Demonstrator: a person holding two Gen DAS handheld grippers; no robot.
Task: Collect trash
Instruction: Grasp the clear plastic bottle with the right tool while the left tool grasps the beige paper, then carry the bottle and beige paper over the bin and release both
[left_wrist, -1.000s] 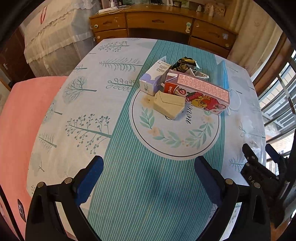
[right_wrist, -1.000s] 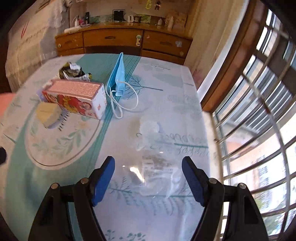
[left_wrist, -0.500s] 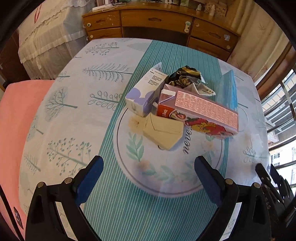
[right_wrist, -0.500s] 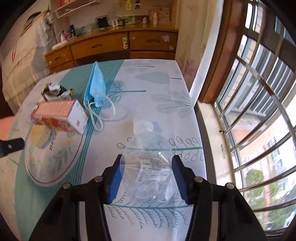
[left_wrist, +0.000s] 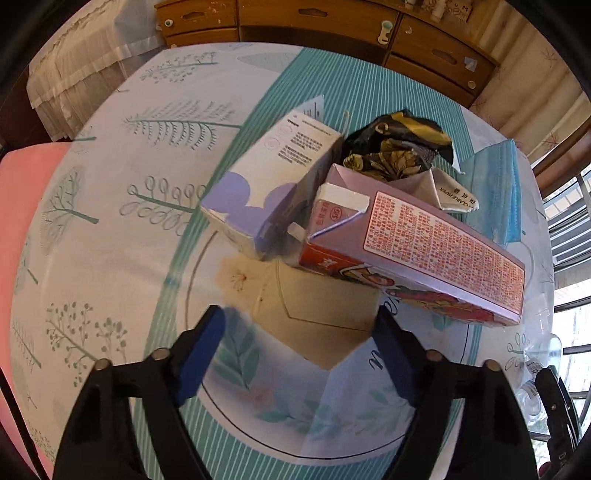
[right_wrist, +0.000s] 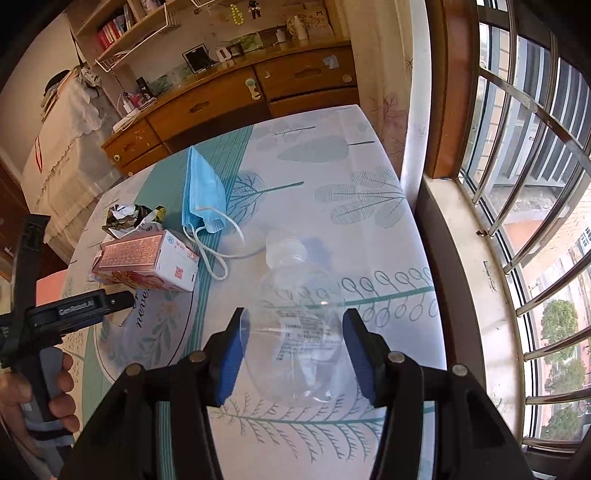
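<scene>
- Right gripper: jaws have closed in from wide and now clamp the clear plastic bottle, blue pads against both sides. First piece of trash looks secured; judged ready to lift.
- Bottle sits low centre of the right wrist view, cap end pointing up the frame toward the blue face mask. Can't tell if it is off the tabletop yet.
- Left gripper: has dropped in close over the pile, jaws just narrowing from full spread, still fairly wide. The beige flat carton lies between them; pads not pressing it. Judged next pick.
- Pile at centre of the left wrist view: red juice carton resting partly on the beige one, white-purple carton to its left, crumpled dark wrapper behind.
- Hidden: the beige carton's upper edge under the red carton, so the grab may drag that too.
- Bottle is transparent, outline hard to read; only a sliver shows at the lower right edge of the left view.
- No bin or bag visible anywhere.
- A hand on the left gripper's handle, cut off at lower left.
</scene>
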